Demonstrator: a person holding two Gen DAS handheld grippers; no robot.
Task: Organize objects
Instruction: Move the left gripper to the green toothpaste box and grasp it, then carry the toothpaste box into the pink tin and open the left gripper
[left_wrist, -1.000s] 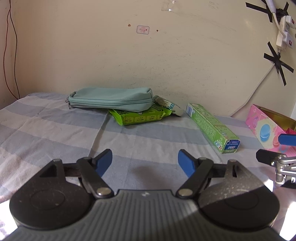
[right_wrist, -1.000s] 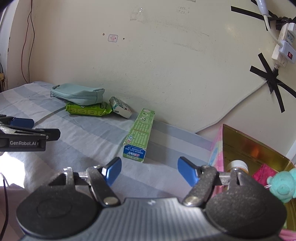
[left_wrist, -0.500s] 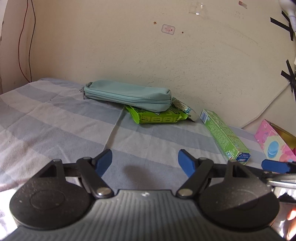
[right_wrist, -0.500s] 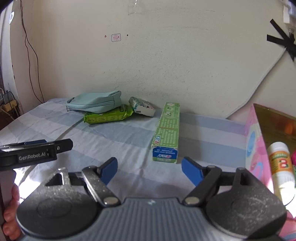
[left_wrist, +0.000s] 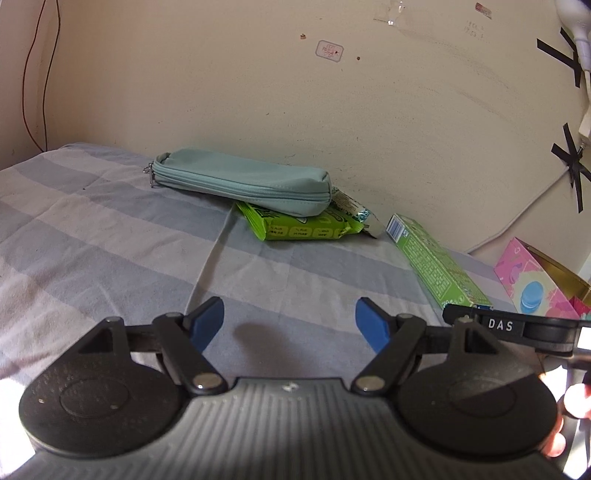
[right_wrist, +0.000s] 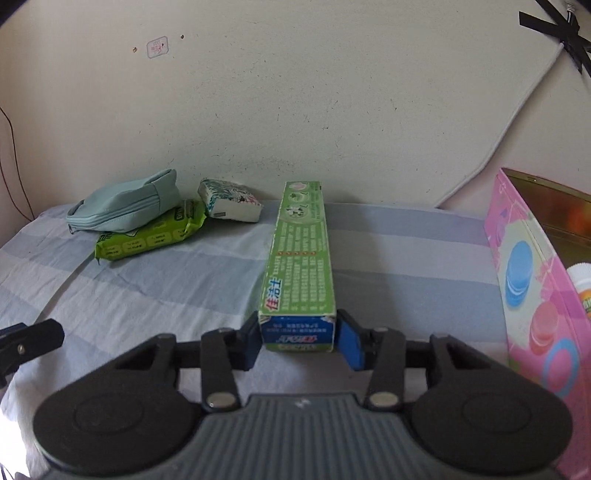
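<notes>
The right gripper (right_wrist: 298, 341) is closing its blue-padded jaws on the near end of the long green cardboard toothpaste box (right_wrist: 301, 266), and the pads now sit against both side faces of that end. A second ago those jaws stood wide over bare cloth with the box ahead and off to one side; now the tool has come forward and down and squared up along the box's length. The box lies flat on the blue-and-white striped bedsheet (right_wrist: 147, 291), not yet lifted.

The left gripper (left_wrist: 290, 325) hangs with its jaws apart and nothing between them, much as it did a second ago, pointed toward the soft teal zip pouch (left_wrist: 240, 181) resting on the flat lime-green wipes packet (left_wrist: 303, 225). A small white tissue pack (right_wrist: 229, 201) lies just beside them.

To the right stands the open pink printed cardboard box (right_wrist: 524, 266), a white bottle (right_wrist: 583, 280) already inside. That looks like the likely destination, so the grasp probably begins the toothpaste box's transfer there.
</notes>
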